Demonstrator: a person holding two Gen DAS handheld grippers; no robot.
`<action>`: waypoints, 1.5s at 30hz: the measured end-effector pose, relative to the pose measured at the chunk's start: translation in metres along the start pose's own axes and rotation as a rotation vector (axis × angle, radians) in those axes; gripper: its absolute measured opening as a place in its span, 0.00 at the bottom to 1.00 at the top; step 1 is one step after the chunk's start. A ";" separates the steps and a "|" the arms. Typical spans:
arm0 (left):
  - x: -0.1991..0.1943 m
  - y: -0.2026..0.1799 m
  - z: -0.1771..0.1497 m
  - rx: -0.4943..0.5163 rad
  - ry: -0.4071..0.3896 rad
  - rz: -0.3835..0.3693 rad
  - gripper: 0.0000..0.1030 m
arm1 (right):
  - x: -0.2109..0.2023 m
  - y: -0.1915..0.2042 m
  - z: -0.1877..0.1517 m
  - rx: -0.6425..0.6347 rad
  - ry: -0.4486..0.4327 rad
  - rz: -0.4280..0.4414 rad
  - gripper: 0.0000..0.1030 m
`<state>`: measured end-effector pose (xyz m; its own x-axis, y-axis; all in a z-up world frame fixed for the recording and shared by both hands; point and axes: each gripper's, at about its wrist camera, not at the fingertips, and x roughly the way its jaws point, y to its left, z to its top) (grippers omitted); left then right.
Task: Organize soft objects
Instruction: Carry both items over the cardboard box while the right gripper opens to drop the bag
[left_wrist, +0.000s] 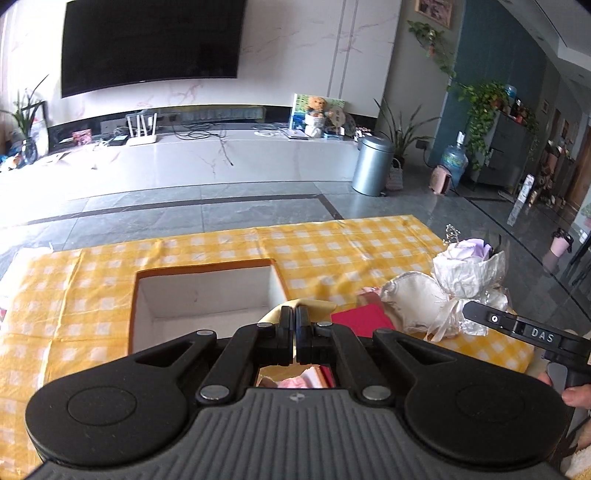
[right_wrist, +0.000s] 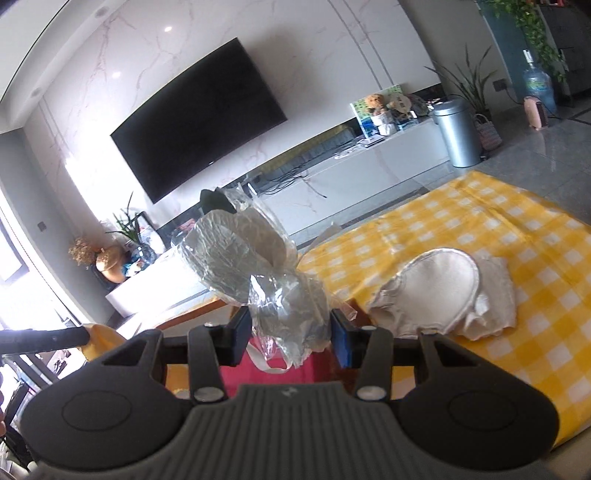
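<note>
Left gripper (left_wrist: 294, 314) clamped shut on a fold of yellow cloth (left_wrist: 317, 307), held just above the near right corner of an open white box (left_wrist: 207, 295) on the yellow checked tablecloth (left_wrist: 332, 247). Right gripper (right_wrist: 291, 325) closed on the stem end of a plastic-wrapped bouquet (right_wrist: 236, 254), lifted off the table (long axis slanting from the jaws up and away to the left, flower end pointing toward the television (right_wrist: 199, 118)). In the left wrist view, same bouquet (left_wrist: 467, 273) at the right, flower end up and far. Pale padded bra (right_wrist: 443, 291) lying flat to the right of it on the tablecloth. Red item (left_wrist: 362, 321) lying beneath, between the grippers.
</note>
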<state>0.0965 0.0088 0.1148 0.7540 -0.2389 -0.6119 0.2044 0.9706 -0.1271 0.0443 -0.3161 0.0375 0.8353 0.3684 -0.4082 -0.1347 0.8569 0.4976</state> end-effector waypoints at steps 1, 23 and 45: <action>-0.001 0.008 -0.002 -0.014 0.002 0.004 0.01 | 0.003 0.010 -0.001 -0.014 0.009 0.021 0.44; -0.009 0.146 -0.038 -0.340 -0.192 -0.069 0.01 | 0.172 0.187 -0.076 -0.334 0.369 -0.039 0.44; 0.010 0.147 -0.045 -0.380 -0.134 -0.131 0.01 | 0.255 0.207 -0.094 -0.216 0.517 -0.058 0.44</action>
<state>0.1063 0.1508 0.0551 0.8168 -0.3380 -0.4675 0.0778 0.8675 -0.4913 0.1789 -0.0113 -0.0357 0.4819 0.4004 -0.7794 -0.2476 0.9155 0.3172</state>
